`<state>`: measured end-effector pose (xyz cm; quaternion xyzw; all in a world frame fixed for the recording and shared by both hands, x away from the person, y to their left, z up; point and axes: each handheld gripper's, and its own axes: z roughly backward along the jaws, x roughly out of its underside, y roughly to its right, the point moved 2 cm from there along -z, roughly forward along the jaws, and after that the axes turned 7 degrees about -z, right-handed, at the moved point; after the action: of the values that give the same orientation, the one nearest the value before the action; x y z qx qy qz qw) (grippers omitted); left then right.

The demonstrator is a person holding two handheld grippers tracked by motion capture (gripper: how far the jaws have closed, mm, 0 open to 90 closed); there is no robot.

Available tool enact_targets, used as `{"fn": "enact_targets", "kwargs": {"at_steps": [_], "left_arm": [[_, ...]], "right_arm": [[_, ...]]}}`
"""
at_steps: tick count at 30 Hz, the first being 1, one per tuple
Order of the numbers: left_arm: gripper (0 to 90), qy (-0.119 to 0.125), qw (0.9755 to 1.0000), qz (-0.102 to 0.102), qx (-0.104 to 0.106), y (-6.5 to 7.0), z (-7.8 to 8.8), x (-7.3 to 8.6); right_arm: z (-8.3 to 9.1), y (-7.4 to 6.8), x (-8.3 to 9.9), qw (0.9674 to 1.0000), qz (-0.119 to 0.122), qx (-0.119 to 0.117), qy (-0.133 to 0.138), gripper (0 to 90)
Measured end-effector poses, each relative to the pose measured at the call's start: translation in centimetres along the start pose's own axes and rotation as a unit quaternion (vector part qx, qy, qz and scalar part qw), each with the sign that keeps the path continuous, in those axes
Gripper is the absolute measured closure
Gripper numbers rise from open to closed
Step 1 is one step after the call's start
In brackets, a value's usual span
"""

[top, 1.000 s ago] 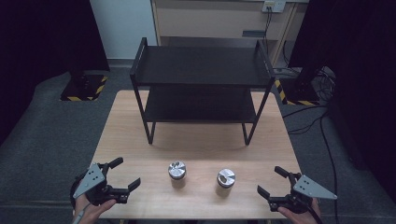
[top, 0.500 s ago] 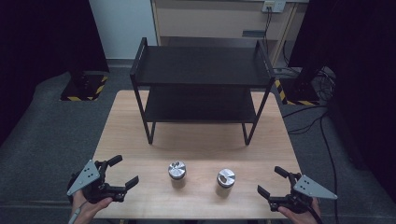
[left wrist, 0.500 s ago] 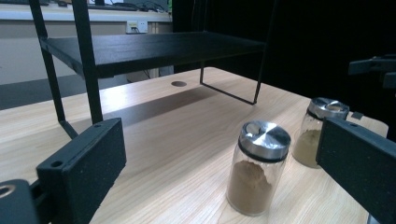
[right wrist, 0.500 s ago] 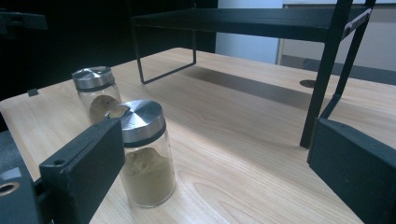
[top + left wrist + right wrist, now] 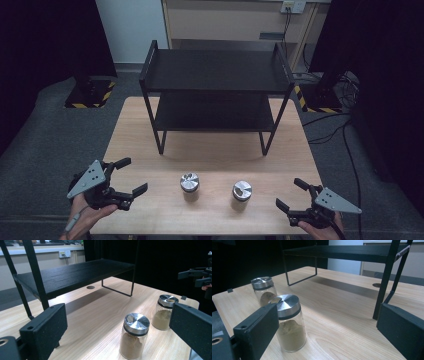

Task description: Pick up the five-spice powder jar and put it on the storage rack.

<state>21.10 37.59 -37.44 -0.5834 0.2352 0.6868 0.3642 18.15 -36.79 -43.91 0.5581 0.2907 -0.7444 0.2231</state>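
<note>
Two jars stand upright in front of the rack (image 5: 216, 90), near the table's front edge: the left jar (image 5: 189, 186) and the right jar (image 5: 242, 194). The left gripper (image 5: 129, 176) and the right gripper (image 5: 291, 195) flank them, jaws apart, holding nothing.

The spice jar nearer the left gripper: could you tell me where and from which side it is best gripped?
Probably the glass body of the left spice jar, just under its metal lid, approached level from the left. It stands upright, apart from the right jar, and its round sides suit two flat jaws. The left gripper is already open beside it.
</note>
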Motion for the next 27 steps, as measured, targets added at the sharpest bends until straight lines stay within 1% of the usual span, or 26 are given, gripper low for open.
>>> {"fn": "enact_targets", "kwargs": {"at_steps": [1, 4, 5, 9, 14, 18, 23, 24, 25, 27], "left_arm": [[0.4, 0.0, 1.0, 0.0, 0.0, 0.0, 0.0, 0.0], [0.4, -0.011, 0.9999, -0.005, 0.004, -0.3, -0.3, -0.8], [0.4, -0.011, 0.9999, -0.005, 0.004, -0.3, -0.3, -0.8], [0.5, -0.029, 0.9994, -0.012, 0.012, -0.6, -0.8, -1.6], [0.5, -0.036, 0.9991, -0.014, 0.016, -0.8, -1.3, -2.0], [0.4, -0.048, 0.9982, -0.026, 0.023, -0.8, -1.9, -2.5], [0.5, -0.063, 0.9969, -0.033, 0.034, -0.8, -2.7, -2.8], [0.4, -0.067, 0.9964, -0.034, 0.041, -0.9, -3.0, -2.8], [0.4, -0.067, 0.9964, -0.034, 0.041, -0.9, -3.0, -2.8], [0.4, -0.075, 0.995, -0.035, 0.055, -1.2, -3.5, -3.0]], "right_arm": [[0.0, 0.0, 0.0, 1.0, 0.0, 0.0, 0.0, 4.7], [0.0, 0.0, 0.0, 1.0, -0.001, -0.001, 0.0, 4.8], [0.0, 0.0, 0.0, 1.0, -0.001, -0.001, 0.0, 4.8], [0.0, 0.1, 0.0, 1.0, -0.001, -0.002, 0.0, 4.8], [0.0, 0.1, 0.0, 1.0, -0.001, -0.003, 0.0, 4.9], [0.0, 0.0, 0.0, 1.0, -0.001, -0.003, 0.0, 5.0], [0.1, 0.0, 0.0, 1.0, 0.002, -0.004, -0.001, 5.1], [0.1, 0.0, 0.0, 1.0, 0.002, -0.004, -0.001, 5.2], [0.1, 0.0, 0.0, 1.0, 0.003, -0.004, -0.001, 5.2], [0.1, 0.0, 0.0, 1.0, 0.003, -0.004, -0.001, 5.2]]}}
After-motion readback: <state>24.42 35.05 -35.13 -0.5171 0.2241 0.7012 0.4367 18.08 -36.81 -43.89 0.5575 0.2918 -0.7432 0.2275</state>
